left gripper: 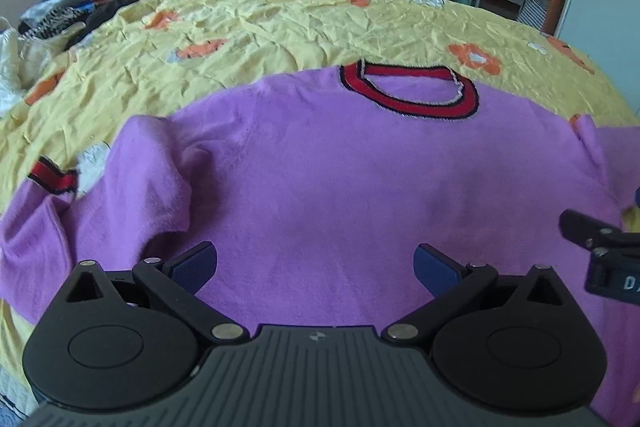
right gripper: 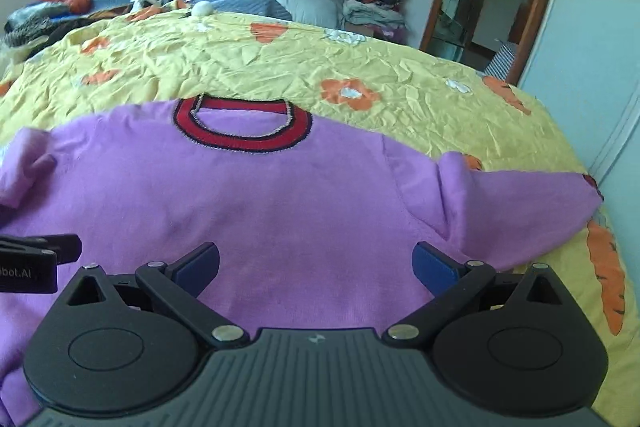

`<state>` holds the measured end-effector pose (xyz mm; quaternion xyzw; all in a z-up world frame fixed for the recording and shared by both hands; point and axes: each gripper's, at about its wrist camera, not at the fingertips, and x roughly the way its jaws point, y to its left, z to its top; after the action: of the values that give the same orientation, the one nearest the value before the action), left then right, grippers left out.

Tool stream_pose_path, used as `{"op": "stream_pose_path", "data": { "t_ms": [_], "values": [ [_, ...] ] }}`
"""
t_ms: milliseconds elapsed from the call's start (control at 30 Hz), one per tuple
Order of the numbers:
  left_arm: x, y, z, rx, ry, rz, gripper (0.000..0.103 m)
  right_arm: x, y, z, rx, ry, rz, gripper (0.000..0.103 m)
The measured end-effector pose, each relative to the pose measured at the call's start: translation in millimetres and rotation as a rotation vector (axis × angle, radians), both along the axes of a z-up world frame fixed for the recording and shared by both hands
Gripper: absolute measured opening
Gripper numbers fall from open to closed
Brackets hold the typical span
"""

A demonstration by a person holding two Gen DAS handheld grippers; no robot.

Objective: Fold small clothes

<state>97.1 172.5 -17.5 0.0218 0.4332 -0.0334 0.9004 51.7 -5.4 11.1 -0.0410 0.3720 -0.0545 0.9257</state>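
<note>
Two black grippers hover side by side over a purple sweater (left gripper: 320,179), each with blue-padded fingers spread wide and holding nothing: the left gripper (left gripper: 316,267) and the right gripper (right gripper: 316,265). Spread flat, the sweater lies on a yellow flowered bedspread (left gripper: 240,27), its red collar (left gripper: 412,91) pointing away.

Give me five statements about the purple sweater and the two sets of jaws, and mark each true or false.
1. The purple sweater lies on a yellow bedspread. True.
2. The left gripper has its jaws clamped on a sleeve. False: they stand open, holding nothing.
3. The collar is red with dark edging. True.
4. The right gripper has its jaws open. True.
5. The sweater is already folded in half. False: its body lies spread flat, only the sleeves rumpled.
</note>
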Motion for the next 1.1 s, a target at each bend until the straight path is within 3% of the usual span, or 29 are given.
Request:
{"op": "stream_pose_path", "data": {
  "t_ms": [333, 467, 733, 867, 1100],
  "values": [
    [-10, -27, 15, 0.065, -0.008, 0.086, 0.103, 1, -29, -1, 0.105, -0.001, 0.059, 0.103],
    [-17, -47, 20, 0.130, -0.020, 0.104, 0.103, 1, -44, -4, 0.153, -0.004, 0.069, 0.103],
    [-19, -81, 9, 0.269, 0.048, 0.174, 0.103, 16, -79, -15, 0.222, 0.038, 0.061, 0.103],
    [-20, -83, 9, 0.226, 0.039, 0.173, 0.103, 26, -87, -19, 0.217, 0.045, 0.085, 0.103],
    [-12, -92, 16, 0.223, -0.014, 0.180, 0.103, 37, -96, -30, 0.215, 0.073, 0.092, 0.103]
  ]
}}
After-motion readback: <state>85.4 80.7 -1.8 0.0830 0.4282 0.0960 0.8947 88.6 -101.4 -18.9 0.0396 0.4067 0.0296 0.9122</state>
